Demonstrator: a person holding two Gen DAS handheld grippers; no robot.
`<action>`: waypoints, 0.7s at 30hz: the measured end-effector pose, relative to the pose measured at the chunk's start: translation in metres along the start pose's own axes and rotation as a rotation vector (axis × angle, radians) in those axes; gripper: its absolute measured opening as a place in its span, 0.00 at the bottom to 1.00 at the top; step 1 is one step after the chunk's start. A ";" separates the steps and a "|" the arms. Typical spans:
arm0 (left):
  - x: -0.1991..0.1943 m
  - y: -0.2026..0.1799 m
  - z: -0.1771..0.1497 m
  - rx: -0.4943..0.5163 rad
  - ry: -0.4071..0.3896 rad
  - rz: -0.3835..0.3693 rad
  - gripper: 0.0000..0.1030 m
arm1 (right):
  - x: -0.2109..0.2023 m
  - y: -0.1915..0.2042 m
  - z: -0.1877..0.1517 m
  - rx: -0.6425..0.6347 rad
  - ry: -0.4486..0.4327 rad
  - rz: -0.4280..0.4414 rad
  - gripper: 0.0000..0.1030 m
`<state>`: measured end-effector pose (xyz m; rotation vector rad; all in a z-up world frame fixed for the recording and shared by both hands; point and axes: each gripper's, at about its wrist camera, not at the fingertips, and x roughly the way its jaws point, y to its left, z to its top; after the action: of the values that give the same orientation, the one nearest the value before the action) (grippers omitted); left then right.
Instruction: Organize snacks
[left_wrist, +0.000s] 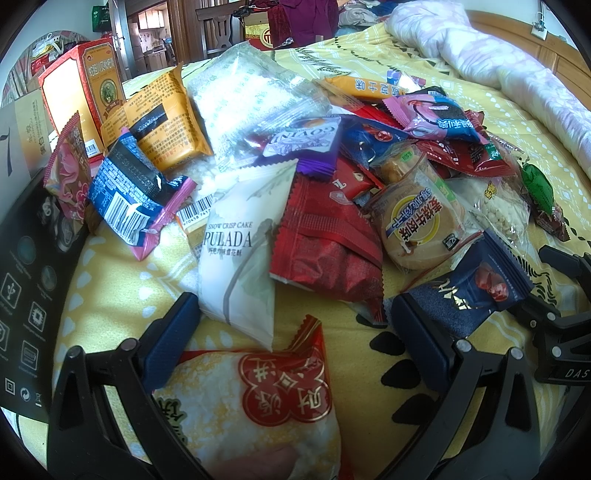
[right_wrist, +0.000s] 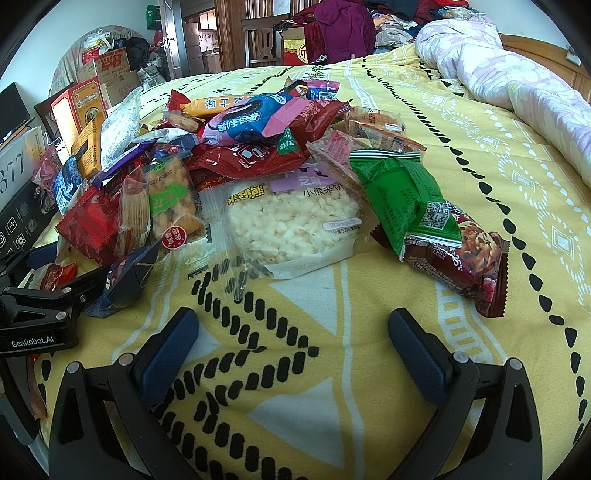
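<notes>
Snack packets (right_wrist: 243, 140) are lying heaped mid-bed on the yellow bedspread (right_wrist: 461, 206) (quilt (right_wrist: 517, 74) bunched along its far edge); the left gripper (left_wrist: 295, 332) and the right gripper (right_wrist: 291, 332) are both gaping wide, holding nothing.

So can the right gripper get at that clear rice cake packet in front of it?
Probably yes. The right gripper is open, and only bare bedspread lies between it and the rice cake packet.

Two tools, left (left_wrist: 295, 332) and right (right_wrist: 291, 343). One red box (left_wrist: 83, 92), one rice cake pack (right_wrist: 291, 225), one green packet (right_wrist: 402, 199). Rest of the pile's too jumbled to count.
</notes>
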<state>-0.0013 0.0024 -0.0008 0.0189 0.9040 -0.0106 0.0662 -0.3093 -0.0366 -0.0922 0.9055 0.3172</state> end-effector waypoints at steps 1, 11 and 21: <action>0.000 0.000 0.000 0.000 0.000 -0.001 1.00 | 0.000 0.000 0.000 0.000 0.000 0.000 1.00; 0.000 0.000 0.000 0.000 0.000 0.000 1.00 | 0.000 0.000 0.000 0.000 0.000 0.000 1.00; -0.041 0.006 -0.007 0.075 -0.020 -0.138 1.00 | 0.000 -0.001 0.000 0.002 -0.002 0.002 1.00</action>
<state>-0.0322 0.0088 0.0269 0.0261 0.8833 -0.1723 0.0663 -0.3099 -0.0365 -0.0893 0.9036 0.3187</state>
